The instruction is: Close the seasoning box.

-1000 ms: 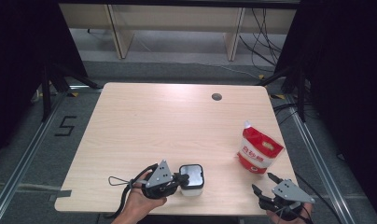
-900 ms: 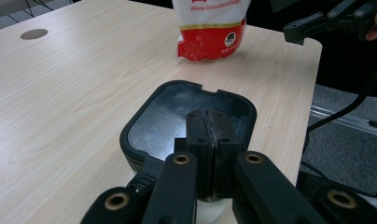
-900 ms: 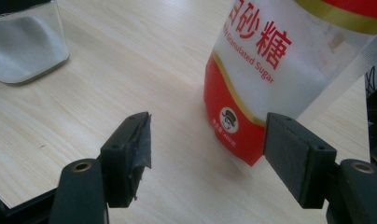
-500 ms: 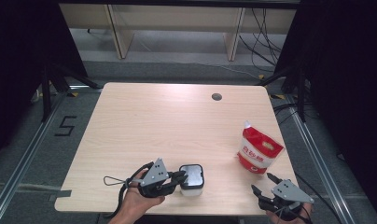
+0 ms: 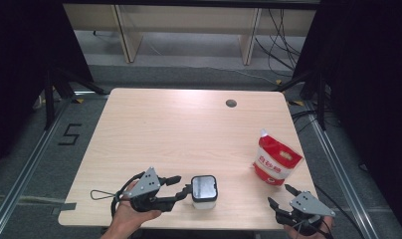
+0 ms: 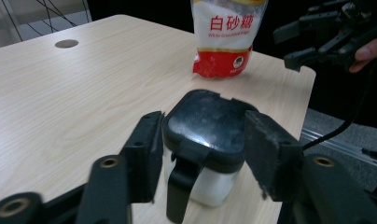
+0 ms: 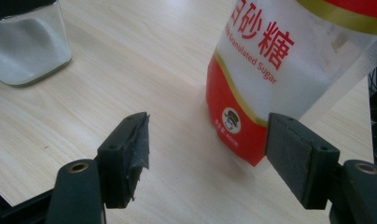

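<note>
My left gripper [image 5: 181, 187] jaws just opening around black-lidded clear square jar [image 5: 204, 191], my right gripper [image 5: 280, 195] open at five o'clock, red-and-white sugar pouch [image 5: 274, 160] beyond it

The sugar bag's [image 7: 289, 70] top is cut off in both gripper views.

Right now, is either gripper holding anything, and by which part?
Nothing is held. The left gripper has just opened around the jar lid; the right gripper is open.

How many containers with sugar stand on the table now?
2. The lidded jar stands near the front edge, beside the left tool, whose jaws have just been opening. The red and white sugar pouch stands upright near the right edge, beyond the right tool.
</note>
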Available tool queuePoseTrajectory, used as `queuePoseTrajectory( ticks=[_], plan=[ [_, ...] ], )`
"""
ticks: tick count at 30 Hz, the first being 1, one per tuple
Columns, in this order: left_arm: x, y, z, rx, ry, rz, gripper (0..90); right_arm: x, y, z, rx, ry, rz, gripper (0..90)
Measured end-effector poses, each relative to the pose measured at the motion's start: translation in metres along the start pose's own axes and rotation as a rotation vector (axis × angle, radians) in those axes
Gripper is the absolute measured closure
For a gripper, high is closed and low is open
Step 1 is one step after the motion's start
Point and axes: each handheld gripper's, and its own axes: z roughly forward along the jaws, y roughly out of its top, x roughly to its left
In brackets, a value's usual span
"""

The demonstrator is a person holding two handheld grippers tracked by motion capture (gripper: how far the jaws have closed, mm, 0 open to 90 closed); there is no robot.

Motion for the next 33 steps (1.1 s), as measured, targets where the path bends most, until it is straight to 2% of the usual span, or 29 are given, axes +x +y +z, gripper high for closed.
queuePoseTrajectory(
  ticks=[1,4,6,9,11,12,13,15,16,17,18,21,23,25,26,27,28,29,30,31,32,33],
  plan=[
    [-0.001,-0.002,-0.003,0.013,0.025,-0.007,42.5,0.0,0.0,0.0,0.002,0.002,0.004,31.7],
    [0.003,-0.008,-0.008,0.03,0.051,0.005,35.9,0.002,0.0,0.0,0.005,-0.002,0.01,31.7],
    [0.004,-0.012,-0.011,0.037,0.07,-0.021,33.4,0.001,0.001,0.0,0.005,0.007,0.001,31.6],
    [0.006,-0.02,-0.016,0.056,0.079,-0.023,32.1,0.001,0.001,0.0,0.0,0.007,-0.006,31.4],
    [0.006,-0.026,-0.017,0.055,0.079,-0.052,30.8,0.002,0.001,0.0,0.008,0.011,-0.001,31.4],
    [0.007,-0.029,-0.02,0.072,0.081,-0.027,30.7,0.002,0.001,0.0,0.009,0.011,0.005,31.4],
    [0.007,-0.032,-0.022,0.078,0.086,-0.028,30.6,0.002,0.001,0.001,0.002,0.011,-0.01,31.4],
    [0.008,-0.038,-0.025,0.096,0.097,-0.025,30.1,0.002,0.001,0.001,0.009,0.02,-0.005,31.4],
    [0.008,-0.041,-0.026,0.102,0.098,-0.044,29.8,0.002,0.001,0.001,0.007,0.018,-0.009,31.3],
    [0.009,-0.043,-0.027,0.107,0.093,-0.035,29.5,0.003,0.001,0.002,0.005,0.02,-0.009,31.2],
    [0.009,-0.045,-0.029,0.112,0.095,-0.047,29.2,0.003,0.001,0.002,0.01,0.025,-0.01,31.2],
    [0.009,-0.051,-0.033,0.122,0.095,-0.036,28.8,0.004,0.001,0.002,0.01,0.04,0.002,30.7],
    [0.006,-0.057,-0.035,0.128,0.099,-0.066,28.6,0.004,0.001,0.002,0.009,0.058,0.011,29.9],
    [0.005,-0.063,-0.039,0.142,0.104,-0.075,28.6,0.006,0.001,0.002,0.004,0.089,0.026,29.4],
    [0.005,-0.065,-0.042,0.155,0.109,-0.066,28.6,0.007,0.001,0.002,0.003,0.093,0.049,29.0],
    [0.006,-0.066,-0.044,0.172,0.118,-0.051,28.6,0.009,0.001,0.001,-0.007,0.091,0.049,28.9],
    [0.005,-0.069,-0.046,0.164,0.111,-0.052,28.5,0.011,0.0,0.001,0.001,0.109,0.065,28.8],
    [0.006,-0.071,-0.048,0.172,0.116,-0.039,28.6,0.012,-0.002,0.0,0.011,0.113,0.052,28.8],
    [0.003,-0.073,-0.048,0.162,0.114,-0.081,28.5,0.014,-0.003,0.0,0.014,0.117,0.049,28.7],
    [0.005,-0.074,-0.051,0.187,0.126,-0.053,28.5,0.015,-0.005,-0.001,0.02,0.118,0.05,28.7],
    [0.004,-0.075,-0.049,0.153,0.123,-0.082,28.5,0.016,-0.006,-0.002,0.04,0.129,0.073,28.7],
    [0.005,-0.075,-0.051,0.168,0.124,-0.072,28.5,0.016,-0.007,-0.002,0.029,0.126,0.061,28.7]
  ],
)
